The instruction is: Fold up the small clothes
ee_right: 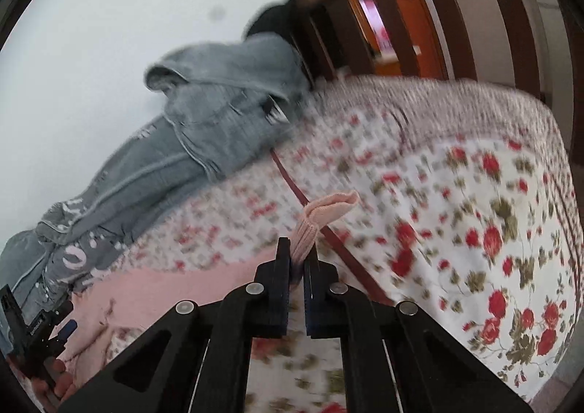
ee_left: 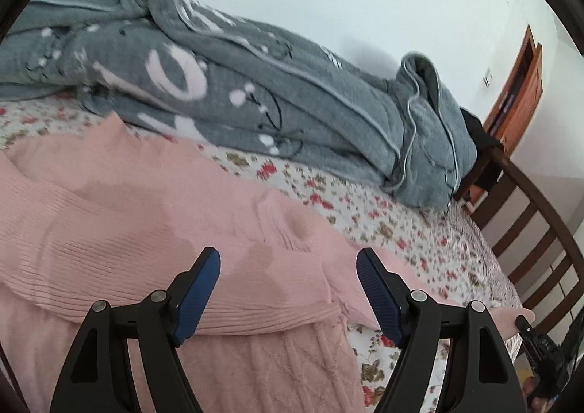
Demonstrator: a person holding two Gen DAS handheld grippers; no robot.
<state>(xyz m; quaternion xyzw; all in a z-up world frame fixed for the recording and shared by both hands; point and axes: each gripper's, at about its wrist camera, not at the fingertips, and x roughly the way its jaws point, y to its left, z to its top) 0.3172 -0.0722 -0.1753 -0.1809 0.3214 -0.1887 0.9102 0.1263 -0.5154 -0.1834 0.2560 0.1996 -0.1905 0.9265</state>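
A pink knit sweater (ee_left: 120,216) lies spread on the floral bedsheet (ee_left: 401,230), with a sleeve folded across its body. My left gripper (ee_left: 288,267) is open and empty, hovering just above the sweater's sleeve. My right gripper (ee_right: 297,256) is shut on the pink sleeve cuff (ee_right: 325,216) and holds it lifted above the bed. The rest of the sweater (ee_right: 175,289) shows low at the left in the right wrist view. The right gripper (ee_left: 540,343) also appears at the lower right edge of the left wrist view.
A rumpled grey quilt (ee_left: 255,84) with white marks lies along the wall behind the sweater; it also shows in the right wrist view (ee_right: 204,121). A dark wooden footboard (ee_left: 529,223) with slats bounds the bed's end. A wooden door (ee_left: 518,84) stands beyond.
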